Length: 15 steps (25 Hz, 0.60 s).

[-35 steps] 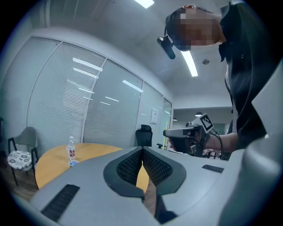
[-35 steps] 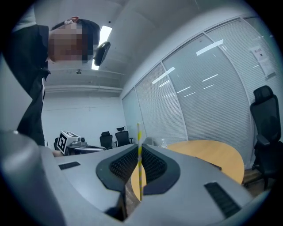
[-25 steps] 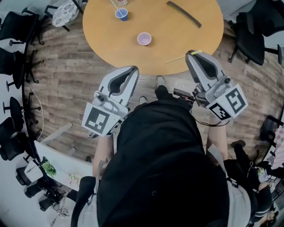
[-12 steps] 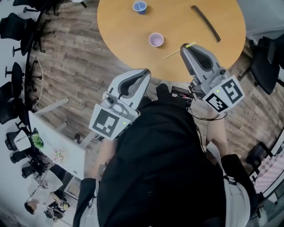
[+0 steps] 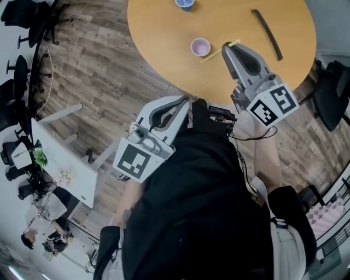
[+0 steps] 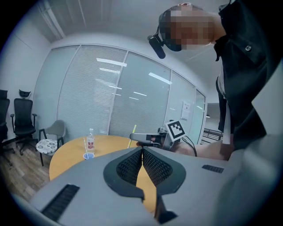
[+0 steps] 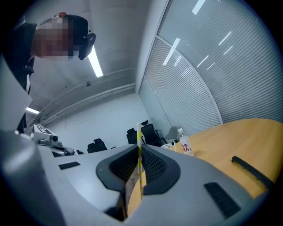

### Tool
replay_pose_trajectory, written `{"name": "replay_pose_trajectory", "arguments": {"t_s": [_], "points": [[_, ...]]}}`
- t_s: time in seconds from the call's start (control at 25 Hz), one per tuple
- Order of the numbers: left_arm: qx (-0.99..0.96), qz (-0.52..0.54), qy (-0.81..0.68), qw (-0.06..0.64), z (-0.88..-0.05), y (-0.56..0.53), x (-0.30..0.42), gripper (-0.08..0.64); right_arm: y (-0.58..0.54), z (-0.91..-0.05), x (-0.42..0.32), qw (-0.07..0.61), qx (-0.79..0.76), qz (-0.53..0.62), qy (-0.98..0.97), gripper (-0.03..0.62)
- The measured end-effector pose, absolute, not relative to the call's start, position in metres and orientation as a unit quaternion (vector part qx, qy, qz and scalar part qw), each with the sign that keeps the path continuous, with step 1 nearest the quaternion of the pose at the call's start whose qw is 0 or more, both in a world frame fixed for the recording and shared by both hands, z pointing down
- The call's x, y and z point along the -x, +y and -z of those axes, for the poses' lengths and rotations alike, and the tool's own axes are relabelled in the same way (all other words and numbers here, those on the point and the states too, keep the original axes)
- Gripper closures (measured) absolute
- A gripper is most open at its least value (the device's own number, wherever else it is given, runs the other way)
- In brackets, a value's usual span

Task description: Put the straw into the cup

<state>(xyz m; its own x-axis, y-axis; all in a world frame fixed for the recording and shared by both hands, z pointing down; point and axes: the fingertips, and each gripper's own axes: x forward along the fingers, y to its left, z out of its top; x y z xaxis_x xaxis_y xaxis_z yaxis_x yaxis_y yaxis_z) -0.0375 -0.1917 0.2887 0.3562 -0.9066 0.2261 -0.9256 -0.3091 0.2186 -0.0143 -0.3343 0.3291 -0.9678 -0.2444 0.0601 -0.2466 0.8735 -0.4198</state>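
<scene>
A small pink cup (image 5: pixel 200 47) stands on the round wooden table (image 5: pixel 164 33), near its front edge. My right gripper (image 5: pixel 228 47) hovers level over the table just right of the cup, shut on a thin yellow straw (image 5: pixel 213 54) that sticks out sideways toward the cup. In the right gripper view the straw (image 7: pixel 139 132) stands upright between the closed pads (image 7: pixel 148 165). My left gripper (image 5: pixel 185 100) hangs off the table near the person's body, shut with nothing in it. In the left gripper view its tips (image 6: pixel 142 149) meet, and the right gripper (image 6: pixel 154 139) with the straw (image 6: pixel 132 133) shows beyond.
A blue cup (image 5: pixel 184 3) with a straw and a water bottle (image 7: pixel 184 145) stand at the table's far side. A long black strip (image 5: pixel 267 34) lies on the table's right. Black office chairs (image 5: pixel 19 71) line the left wall; another chair (image 5: pixel 333 93) is at the right.
My right gripper has carried the straw forward and down over the table, closer to the pink cup. The left gripper has sunk a little and stays off the table.
</scene>
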Motion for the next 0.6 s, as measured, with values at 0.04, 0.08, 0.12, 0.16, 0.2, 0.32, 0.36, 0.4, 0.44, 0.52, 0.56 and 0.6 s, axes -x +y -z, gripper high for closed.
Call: {"name": "replay_pose_trajectory", "arguments": {"t_s": [0.04,0.08,0.12,0.16,0.2,0.32,0.36,0.4,0.44,0.52,0.56,0.6], "points": [[-0.807,-0.03,-0.567,0.16,-0.293,-0.19,0.038,0.541,-0.336,-0.336,0.019,0.008,-0.125,-0.214,-0.969,0.558],[-0.807,-0.029,-0.567,0.164,-0.297,-0.19,0.038,0.541,-0.337,-0.342,0.024,0.013,-0.124,-0.21,-0.97,0.558],[-0.807,-0.029,-0.565,0.166,-0.3,-0.19,0.038,0.541,-0.339,-0.347,0.029,0.018,-0.125,-0.208,-0.97,0.558],[-0.808,-0.027,-0.564,0.168,-0.301,-0.19,0.037,0.541,-0.341,-0.351,0.033,0.021,-0.125,-0.207,-0.97,0.557],[-0.809,-0.026,-0.563,0.17,-0.302,-0.191,0.036,0.541,-0.344,-0.355,0.036,0.024,-0.125,-0.208,-0.97,0.558],[-0.81,-0.024,-0.558,0.177,-0.303,-0.196,0.032,0.541,-0.351,-0.365,0.045,0.037,-0.125,-0.205,-0.97,0.558],[-0.81,-0.023,-0.557,0.18,-0.303,-0.198,0.031,0.541,-0.353,-0.369,0.047,0.042,-0.126,-0.205,-0.97,0.558],[-0.81,-0.023,-0.556,0.183,-0.303,-0.199,0.031,0.541,-0.356,-0.372,0.049,0.047,-0.128,-0.206,-0.969,0.557],[-0.81,-0.021,-0.556,0.186,-0.303,-0.199,0.031,0.541,-0.359,-0.376,0.051,0.052,-0.132,-0.208,-0.968,0.557],[-0.809,-0.019,-0.555,0.192,-0.305,-0.198,0.032,0.541,-0.363,-0.384,0.056,0.06,-0.141,-0.213,-0.965,0.557],[-0.808,-0.018,-0.555,0.196,-0.307,-0.197,0.033,0.541,-0.364,-0.388,0.058,0.064,-0.144,-0.216,-0.964,0.557],[-0.806,-0.017,-0.556,0.201,-0.31,-0.195,0.033,0.541,-0.364,-0.394,0.061,0.068,-0.145,-0.219,-0.962,0.558]]}}
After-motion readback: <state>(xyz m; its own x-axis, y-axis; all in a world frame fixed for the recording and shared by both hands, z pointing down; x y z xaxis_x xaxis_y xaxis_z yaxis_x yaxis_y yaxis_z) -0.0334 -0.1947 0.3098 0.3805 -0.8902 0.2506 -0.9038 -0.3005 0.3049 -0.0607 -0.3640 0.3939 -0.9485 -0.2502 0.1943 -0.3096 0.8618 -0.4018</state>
